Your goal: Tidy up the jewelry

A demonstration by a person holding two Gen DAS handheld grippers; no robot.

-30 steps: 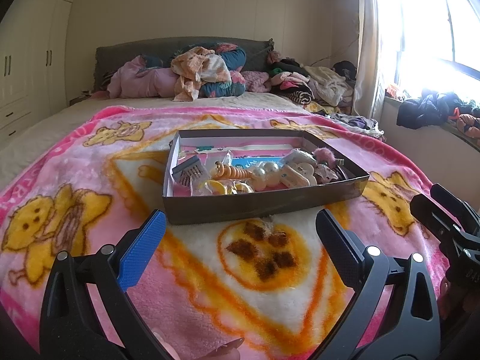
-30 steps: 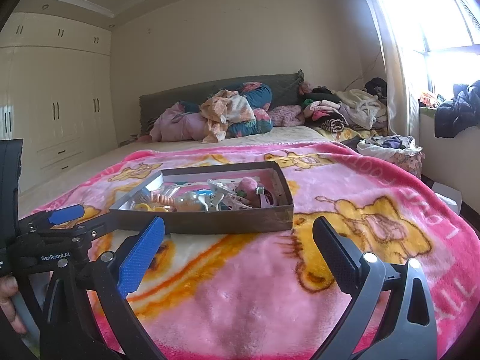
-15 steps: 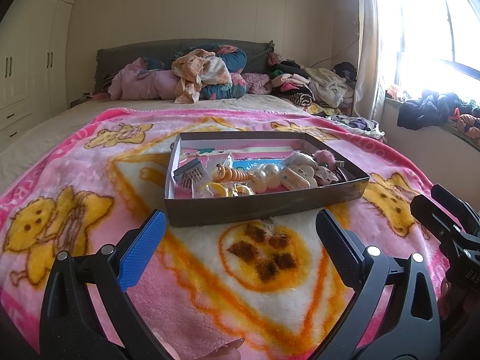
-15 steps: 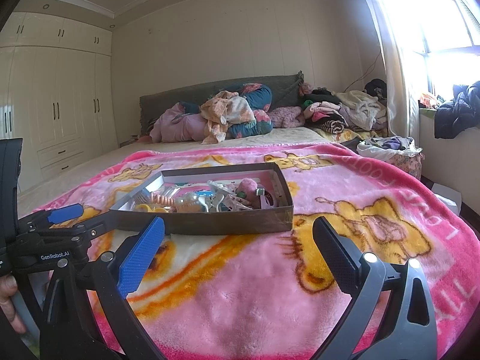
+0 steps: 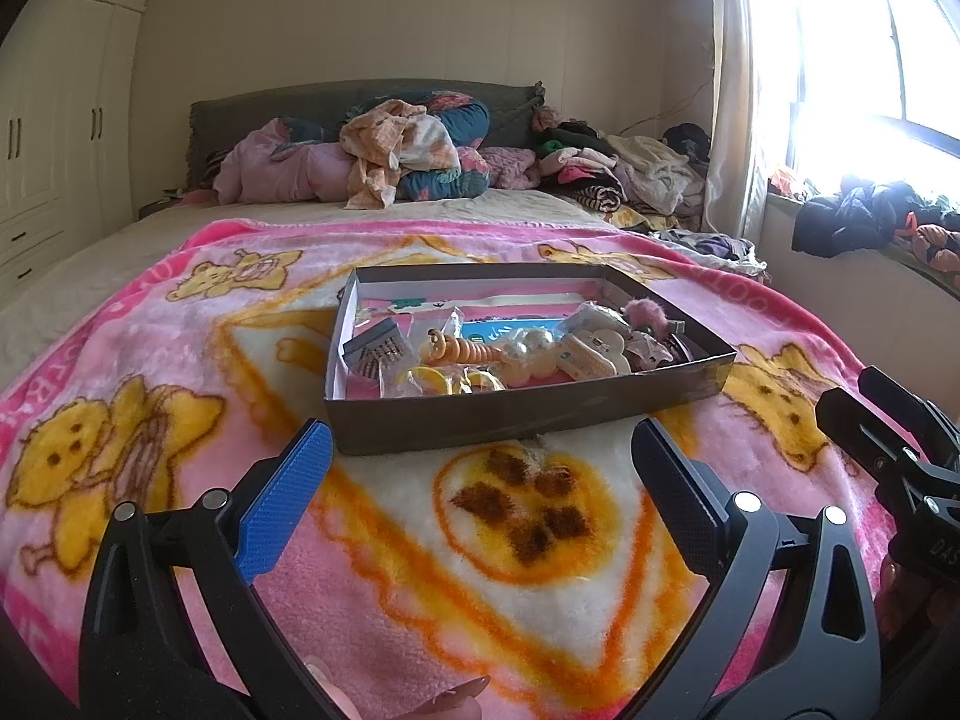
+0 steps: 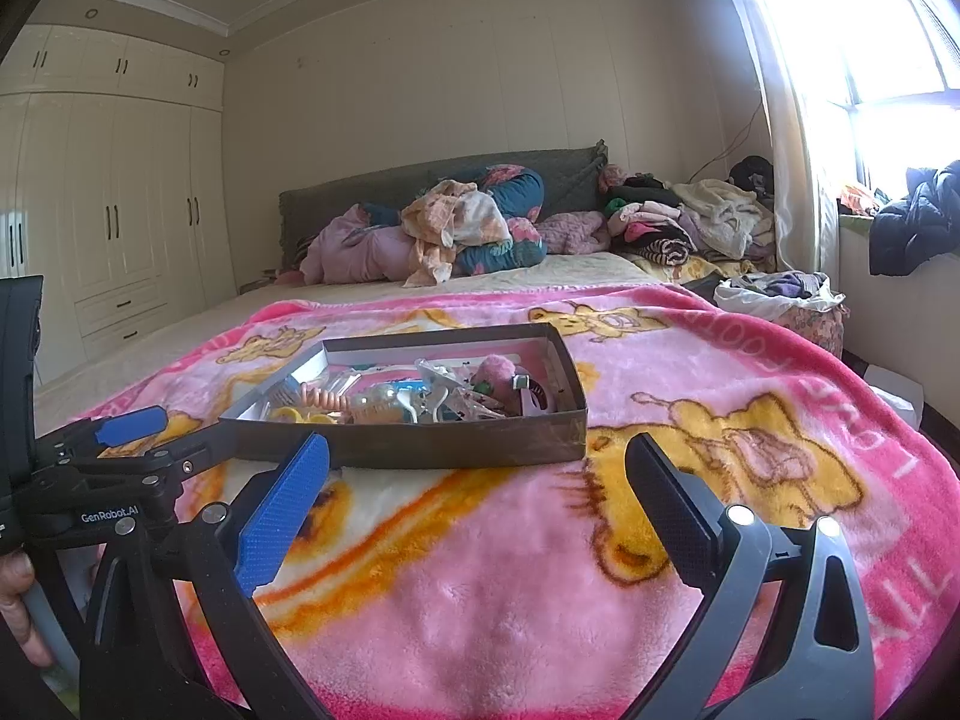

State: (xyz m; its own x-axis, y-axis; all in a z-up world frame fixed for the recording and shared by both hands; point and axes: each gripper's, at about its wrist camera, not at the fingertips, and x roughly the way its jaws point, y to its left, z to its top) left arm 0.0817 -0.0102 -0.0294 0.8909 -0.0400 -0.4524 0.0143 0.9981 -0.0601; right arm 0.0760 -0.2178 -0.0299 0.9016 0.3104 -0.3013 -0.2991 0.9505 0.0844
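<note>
A shallow dark cardboard box [image 5: 528,411] [image 6: 420,450] lies on the pink cartoon blanket [image 5: 180,372], filled with small items: a hair comb [image 5: 378,351], an orange spiral band [image 5: 462,351], pearl beads [image 5: 531,351], white clips [image 5: 591,354], a pink pompom [image 5: 642,312] [image 6: 498,369]. My left gripper [image 5: 480,468] hovers open just short of the box's near wall, nothing between its fingers. My right gripper [image 6: 477,480] is open too, in front of the box's right corner, and holds nothing. Each gripper shows at the edge of the other's view.
Heaped clothes and bedding [image 5: 408,150] lie against the grey headboard at the far end. More clothes [image 5: 630,174] pile at the bed's right side under the window. White wardrobes [image 6: 120,222] line the left wall. A hand [image 6: 18,606] grips the left tool.
Both grippers stay open. The left wrist view has crept slightly toward the box and down; the right barely shifted.
</note>
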